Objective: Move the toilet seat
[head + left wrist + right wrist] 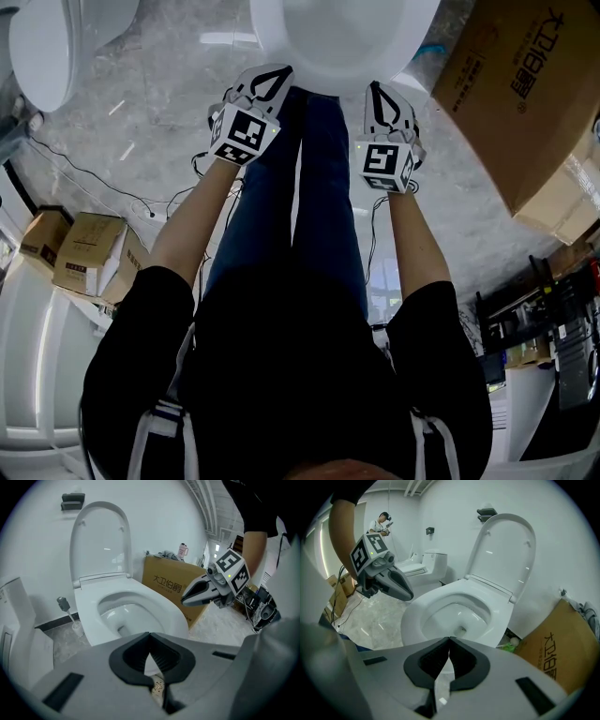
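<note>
Both claws are closed on nothing: the left gripper (149, 637) and the right gripper (449, 641) each have their jaws pressed together. They hang side by side near the front edge of the toilet seat (417, 616), which lies flat on the bowl (457, 613), with the lid (504, 550) upright behind. The bowl shows only its drain hole. A cardboard box (164, 581) stands just beside the toilet, a pink bottle (183, 551) at its top. Both bare forearms stretch forward, tilted down.
</note>
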`<action>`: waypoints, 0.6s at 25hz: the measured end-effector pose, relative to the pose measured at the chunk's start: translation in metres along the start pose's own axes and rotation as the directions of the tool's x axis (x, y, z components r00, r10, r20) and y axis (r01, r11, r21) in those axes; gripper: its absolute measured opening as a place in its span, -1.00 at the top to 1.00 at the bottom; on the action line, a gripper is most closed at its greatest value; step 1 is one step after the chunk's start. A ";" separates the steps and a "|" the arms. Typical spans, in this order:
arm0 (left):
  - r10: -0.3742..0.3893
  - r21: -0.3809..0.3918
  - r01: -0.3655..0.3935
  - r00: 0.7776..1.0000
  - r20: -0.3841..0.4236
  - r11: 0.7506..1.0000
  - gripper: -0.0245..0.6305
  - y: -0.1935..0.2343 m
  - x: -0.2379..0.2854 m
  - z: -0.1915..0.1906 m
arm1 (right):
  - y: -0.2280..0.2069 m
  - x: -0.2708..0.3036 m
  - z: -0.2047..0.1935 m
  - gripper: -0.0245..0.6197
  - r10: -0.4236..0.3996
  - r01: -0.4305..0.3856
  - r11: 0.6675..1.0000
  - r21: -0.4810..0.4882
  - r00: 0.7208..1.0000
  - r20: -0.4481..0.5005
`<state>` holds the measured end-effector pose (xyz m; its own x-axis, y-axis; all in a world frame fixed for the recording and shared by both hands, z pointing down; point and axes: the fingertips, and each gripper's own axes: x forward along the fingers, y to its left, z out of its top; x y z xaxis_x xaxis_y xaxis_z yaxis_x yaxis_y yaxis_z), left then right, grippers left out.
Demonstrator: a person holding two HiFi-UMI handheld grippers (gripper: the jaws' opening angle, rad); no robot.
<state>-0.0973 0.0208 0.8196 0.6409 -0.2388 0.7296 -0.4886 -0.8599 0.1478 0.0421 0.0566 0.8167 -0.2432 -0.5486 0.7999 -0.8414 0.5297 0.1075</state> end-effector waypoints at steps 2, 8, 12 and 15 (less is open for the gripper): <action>-0.009 -0.005 0.009 1.000 -0.012 1.000 0.90 -0.002 0.002 -0.005 | 0.002 0.001 -0.006 0.85 0.006 -0.006 1.000 -0.003 1.000 -0.014; -0.041 0.011 0.042 0.995 -0.087 0.999 0.90 -0.007 0.008 -0.024 | 0.007 0.006 -0.022 0.85 0.031 -0.033 0.999 -0.024 0.997 -0.076; -0.065 0.101 0.082 0.985 -0.160 0.991 0.57 -0.015 0.012 -0.035 | 0.017 0.010 -0.035 0.81 0.057 -0.070 0.994 -0.088 0.989 -0.137; -0.072 0.194 0.112 0.977 -0.202 0.975 0.41 -0.020 0.016 -0.039 | 0.024 0.014 -0.041 0.50 0.088 -0.108 0.987 -0.121 0.983 -0.161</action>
<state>-0.1007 0.0516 0.8542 0.5418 -0.0800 0.8367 -0.2893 -0.9524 0.0963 0.0379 0.0884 0.8543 -0.2356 -0.3885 0.8908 -0.7454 0.6604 0.0909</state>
